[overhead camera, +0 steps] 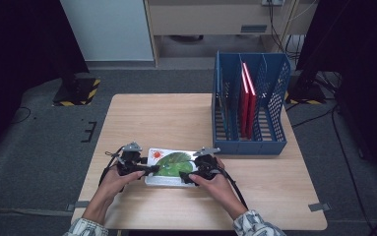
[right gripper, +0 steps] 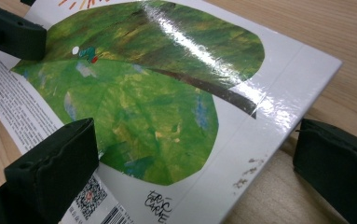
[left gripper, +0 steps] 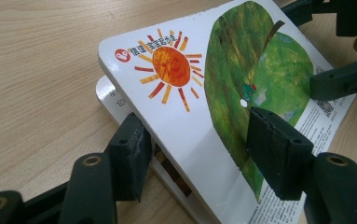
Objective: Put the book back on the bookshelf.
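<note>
- Your left gripper (overhead camera: 144, 169) straddled the picture book's (overhead camera: 172, 166) left edge, jaws spread either side, not clamped.
- Your right gripper (overhead camera: 188, 178) did likewise at its right edge, jaws apart.
- The book lay near the table's (overhead camera: 166, 118) front edge, its cover tilted up, well apart from the blue file rack (overhead camera: 249, 103).

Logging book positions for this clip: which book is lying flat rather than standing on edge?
The white picture book with the green leaf and orange sun lies flat on the table between both grippers; the red books stand upright in the blue file rack.
</note>
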`<act>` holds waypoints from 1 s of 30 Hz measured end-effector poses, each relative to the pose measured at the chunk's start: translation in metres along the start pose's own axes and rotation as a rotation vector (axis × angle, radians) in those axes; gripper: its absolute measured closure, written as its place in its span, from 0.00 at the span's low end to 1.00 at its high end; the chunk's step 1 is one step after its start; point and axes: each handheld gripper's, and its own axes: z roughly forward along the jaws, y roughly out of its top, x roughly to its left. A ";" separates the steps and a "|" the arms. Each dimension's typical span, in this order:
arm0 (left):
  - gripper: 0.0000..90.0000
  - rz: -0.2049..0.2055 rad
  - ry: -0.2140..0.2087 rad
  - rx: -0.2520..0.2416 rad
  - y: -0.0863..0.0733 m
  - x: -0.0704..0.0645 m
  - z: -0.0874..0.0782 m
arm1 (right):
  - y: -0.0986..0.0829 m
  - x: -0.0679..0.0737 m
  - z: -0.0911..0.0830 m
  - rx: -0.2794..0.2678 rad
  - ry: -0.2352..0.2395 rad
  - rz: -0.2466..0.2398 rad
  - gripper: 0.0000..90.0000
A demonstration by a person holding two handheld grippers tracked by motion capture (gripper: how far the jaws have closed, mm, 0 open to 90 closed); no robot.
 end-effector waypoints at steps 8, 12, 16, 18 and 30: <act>0.58 0.052 0.048 0.024 -0.002 0.000 -0.003 | 0.001 -0.002 0.001 -0.006 -0.007 0.008 0.00; 0.58 0.050 0.025 0.018 -0.001 -0.001 -0.001 | 0.001 -0.003 -0.002 0.007 0.015 0.013 0.01; 0.58 0.050 0.024 0.014 -0.001 -0.002 -0.002 | 0.002 -0.002 -0.002 0.004 0.020 0.029 0.02; 0.58 0.046 0.021 0.012 -0.002 -0.001 -0.002 | 0.003 -0.001 -0.003 0.001 0.011 0.013 0.02; 0.59 0.017 0.024 -0.008 -0.005 0.001 -0.008 | 0.016 0.005 -0.008 -0.008 -0.018 -0.056 0.06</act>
